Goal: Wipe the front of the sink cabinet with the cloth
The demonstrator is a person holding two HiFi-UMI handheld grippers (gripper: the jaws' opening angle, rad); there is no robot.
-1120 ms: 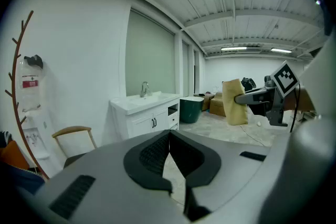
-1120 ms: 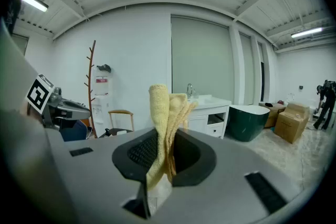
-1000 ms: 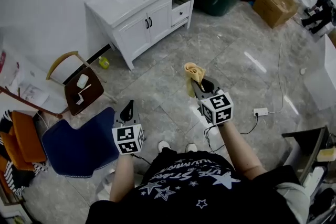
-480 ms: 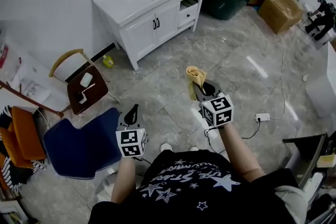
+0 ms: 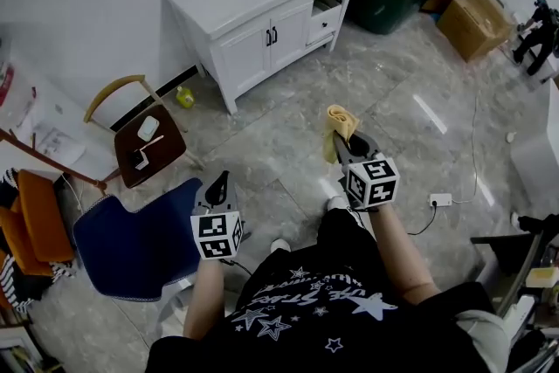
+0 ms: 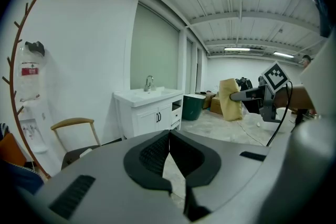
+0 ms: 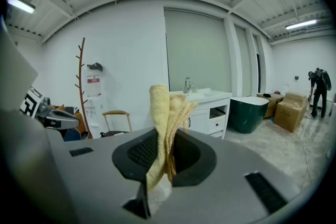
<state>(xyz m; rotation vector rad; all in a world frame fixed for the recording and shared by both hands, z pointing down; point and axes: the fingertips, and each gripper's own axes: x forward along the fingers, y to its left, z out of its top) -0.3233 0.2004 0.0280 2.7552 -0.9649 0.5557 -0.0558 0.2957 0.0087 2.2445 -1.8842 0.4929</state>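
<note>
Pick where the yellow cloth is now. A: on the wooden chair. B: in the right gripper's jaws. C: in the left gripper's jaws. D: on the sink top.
B: the right gripper is shut on the cloth; the left gripper is shut and empty.

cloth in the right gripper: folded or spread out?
Folded. The cloth stands bunched in upright pleats, pinched in the right gripper, with no part opened flat.

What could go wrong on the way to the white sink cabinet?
The yellow cloth sticks up loosely from the right hand-held gripper, so it might slip out while rubbing the sink cabinet. The power strip lying on the floor beside the person could trip them.
</note>
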